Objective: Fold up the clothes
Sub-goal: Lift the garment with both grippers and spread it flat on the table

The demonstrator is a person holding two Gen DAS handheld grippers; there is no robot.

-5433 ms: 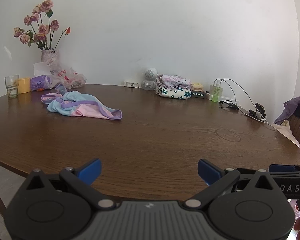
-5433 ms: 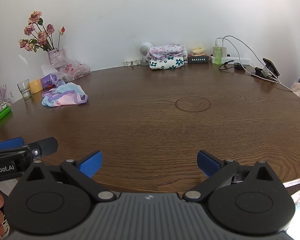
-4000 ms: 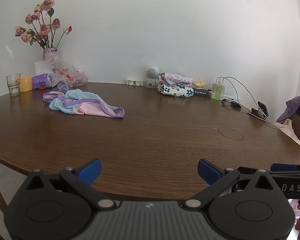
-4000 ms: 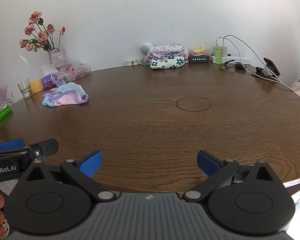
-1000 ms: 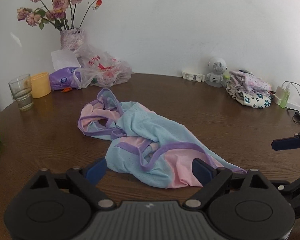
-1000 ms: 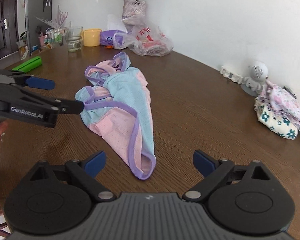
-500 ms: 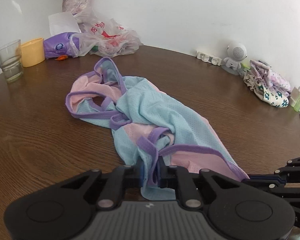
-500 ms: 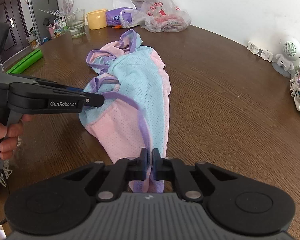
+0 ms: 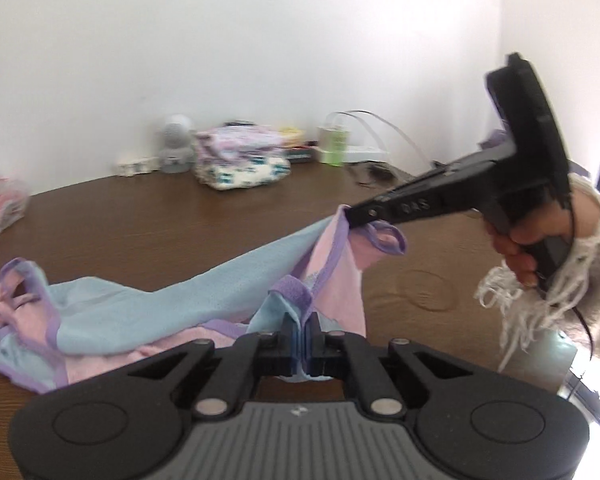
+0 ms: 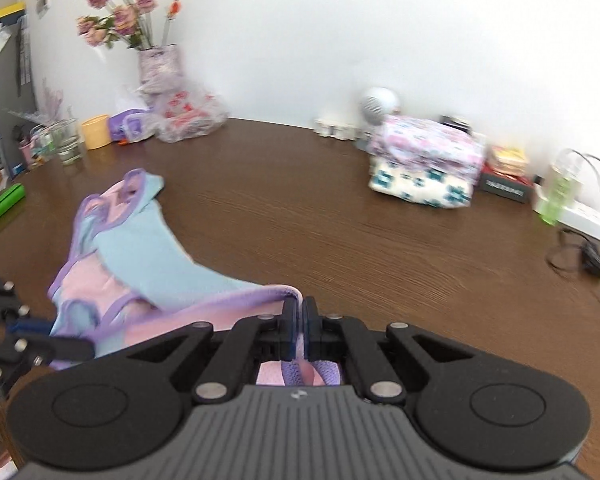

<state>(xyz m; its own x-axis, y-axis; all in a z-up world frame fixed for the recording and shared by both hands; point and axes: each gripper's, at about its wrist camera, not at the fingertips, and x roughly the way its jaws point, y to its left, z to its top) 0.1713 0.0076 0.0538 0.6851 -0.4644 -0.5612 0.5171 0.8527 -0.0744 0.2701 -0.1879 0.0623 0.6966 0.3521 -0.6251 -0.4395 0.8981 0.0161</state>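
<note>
A light-blue, pink and purple-trimmed garment (image 9: pixel 180 296) lies partly on the brown wooden table (image 9: pixel 180 220). Its near end is lifted off the wood. My left gripper (image 9: pixel 304 328) is shut on a purple-edged fold at the garment's near edge. To the right and higher, my right gripper (image 9: pixel 350 218) is shut on the purple hem, held by a hand (image 9: pixel 516 248) in a fringed sleeve. The cloth hangs stretched between the two. In the right wrist view the right gripper (image 10: pixel 303 320) pinches the hem, the garment (image 10: pixel 140 256) trails left, and the left gripper (image 10: pixel 88 346) shows at the left edge.
A stack of folded clothes (image 10: pixel 424 160) sits at the back by the wall, beside a small white figure (image 10: pixel 376 108). A flower vase (image 10: pixel 156 68), plastic bag (image 10: pixel 188 116), yellow cup (image 10: pixel 96 132) and glass (image 10: pixel 66 142) stand back left. A green bottle (image 10: pixel 556 188) and cables are at right.
Both grippers, shut on the garment half a second ago, have lifted its near end and drawn it rightward across the table. The right gripper has risen and moved away, stretching the cloth.
</note>
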